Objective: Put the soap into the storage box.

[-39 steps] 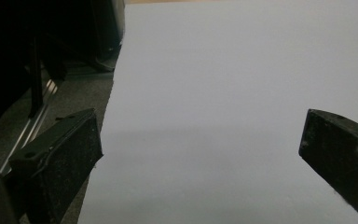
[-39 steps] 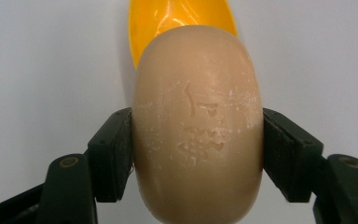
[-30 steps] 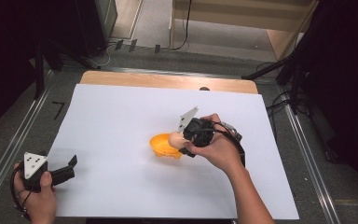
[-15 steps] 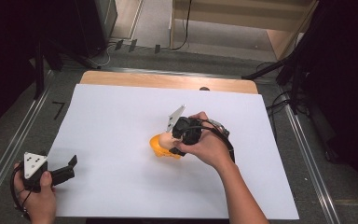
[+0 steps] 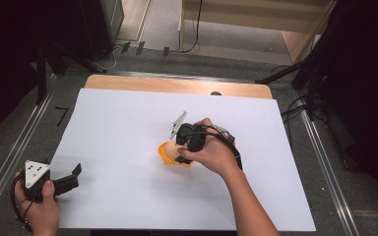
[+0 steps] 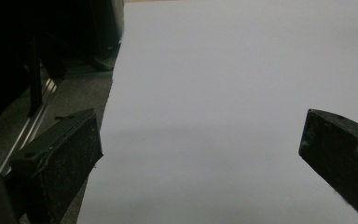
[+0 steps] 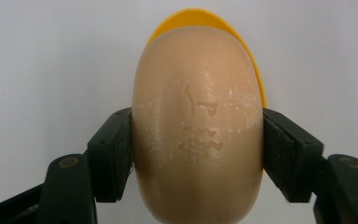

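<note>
right gripper [image 7: 196, 140] clamped across the soap [image 7: 198, 135], which sits over the yellow dish [image 5: 170, 156] near sheet [image 5: 128, 123] centre. keep the pads square on its flanks; it likely slips. left gripper [image 5: 61, 184], jaws apart, idles at 8 o'clock.

Black two-jaw left gripper [image 5: 74, 173] and right gripper [image 7: 196, 154], grey three-cornered plates, trailing black cables, bare forearms

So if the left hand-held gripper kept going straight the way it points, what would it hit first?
Probably nothing: ahead of the left hand-held gripper, its jaws open, lies only bare white sheet as far as its view shows.
</note>
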Demonstrator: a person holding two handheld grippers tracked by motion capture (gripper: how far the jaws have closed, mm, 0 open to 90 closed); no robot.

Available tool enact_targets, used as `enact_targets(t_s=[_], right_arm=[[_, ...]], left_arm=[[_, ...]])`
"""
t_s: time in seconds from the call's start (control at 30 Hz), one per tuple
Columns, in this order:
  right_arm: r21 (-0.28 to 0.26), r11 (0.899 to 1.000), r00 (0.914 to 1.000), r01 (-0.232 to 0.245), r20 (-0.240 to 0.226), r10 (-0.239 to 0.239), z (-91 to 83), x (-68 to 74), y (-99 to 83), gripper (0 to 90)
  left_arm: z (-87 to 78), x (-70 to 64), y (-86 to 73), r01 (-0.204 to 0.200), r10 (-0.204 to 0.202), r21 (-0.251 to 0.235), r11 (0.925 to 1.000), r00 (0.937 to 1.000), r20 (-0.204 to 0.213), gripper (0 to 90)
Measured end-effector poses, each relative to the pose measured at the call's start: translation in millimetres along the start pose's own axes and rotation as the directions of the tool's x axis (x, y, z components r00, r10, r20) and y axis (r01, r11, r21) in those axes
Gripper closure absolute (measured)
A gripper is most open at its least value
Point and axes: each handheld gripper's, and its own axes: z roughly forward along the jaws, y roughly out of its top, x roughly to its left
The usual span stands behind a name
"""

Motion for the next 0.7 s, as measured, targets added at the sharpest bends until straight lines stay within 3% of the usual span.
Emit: enact_targets(t_s=[0.3,0.47,0.5,0.57,0.7], right_arm=[[0.035,0.999,0.9998,-0.011,-0.019,0.012,6.7,-0.6,-0.4,32.6],[-0.044,0.998,0.9989,-0.04,-0.024,0.039,-1.1,-4.1,-0.6,33.9],[-0.041,0.997,0.998,-0.061,-0.02,0.061,-3.5,-3.1,-1.0,33.7],[-0.061,0.997,0.9986,-0.052,-0.015,0.051,-5.2,-4.9,-2.7,33.1],[-0.057,0.995,0.9966,-0.081,0.007,0.082,-9.9,-5.7,-9.6,31.0]], left_arm=[[-0.6,0.1,-0.1,0.0,0.0,-0.003,1.0,1.0,-0.002,0.0],[-0.5,0.2,-0.2,0.001,-0.001,-0.002,1.0,1.0,-0.003,0.0],[-0.7,0.2,-0.1,0.002,-0.002,-0.003,1.0,1.0,-0.002,0.0],[-0.7,0.4,-0.1,0.004,-0.004,-0.004,1.0,1.0,-0.001,0.0],[-0.8,0.4,-0.1,0.003,-0.003,-0.003,1.0,1.0,-0.001,0.0]])
